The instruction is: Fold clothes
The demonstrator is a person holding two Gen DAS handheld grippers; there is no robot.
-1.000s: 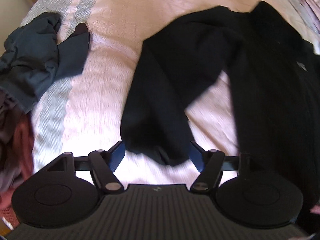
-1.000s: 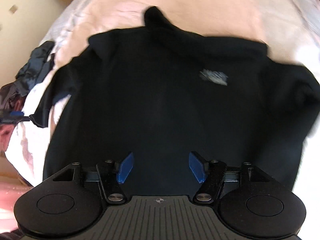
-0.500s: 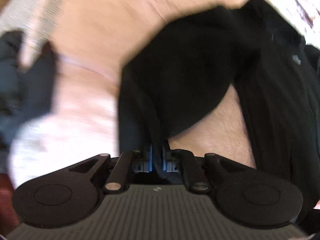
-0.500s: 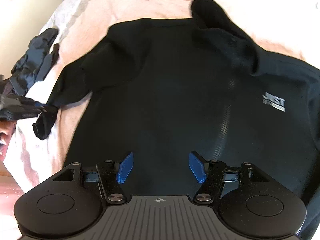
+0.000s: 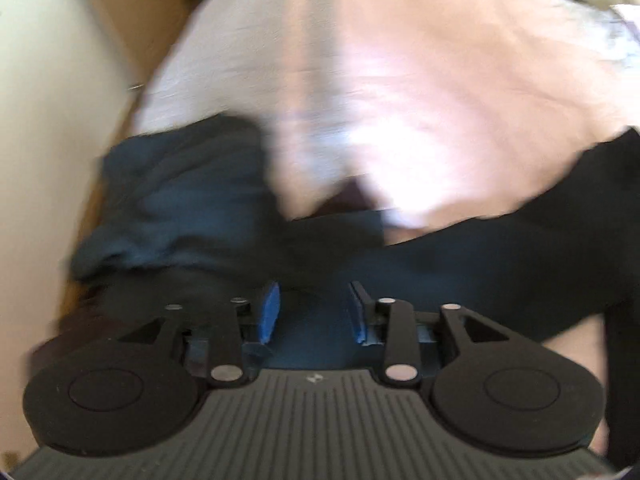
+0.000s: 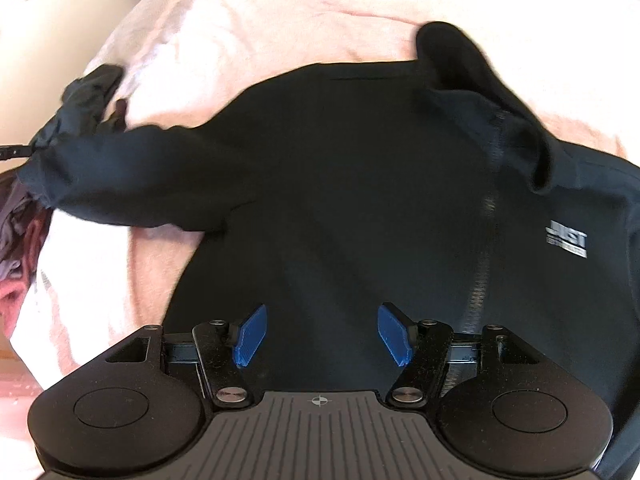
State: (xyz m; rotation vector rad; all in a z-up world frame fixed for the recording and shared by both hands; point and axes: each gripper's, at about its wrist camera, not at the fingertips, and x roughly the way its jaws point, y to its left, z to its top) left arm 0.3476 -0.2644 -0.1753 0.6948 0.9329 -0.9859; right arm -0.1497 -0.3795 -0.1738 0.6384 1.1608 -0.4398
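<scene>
**A:** Pink bedspread point(image 6: 280, 12) is the work surface, cream wall point(image 5: 44, 120) along its left side. Where's the garment?

**B:** Black jacket point(image 6: 360, 184) lies spread flat on the bedspread, zip running down the front, white logo point(image 6: 566, 240) on the chest, collar point(image 6: 480, 92) flipped up at the far end. Its sleeve point(image 6: 132, 188) is stretched out sideways to the left edge of the bed.

**A:** Grippers?

**B:** Right gripper point(image 6: 322, 334) is over the jacket's lower body, blue pads apart, nothing between them. Left gripper point(image 5: 313, 312) has its pads apart too, with dark fabric right under and around them. Left view is badly blurred, so I can't say whether that cloth touches either pad.

**A:** What's around it?

**B:** Dark blue clothes pile point(image 5: 176, 208) crumpled at the bed's left edge, just beyond the left gripper. The sleeve end point(image 5: 500, 264) comes in from the right and meets that pile, so the two dark fabrics run together there. More clothes, reddish and grey point(image 6: 20, 248), are heaped off the left edge below the sleeve.
</scene>
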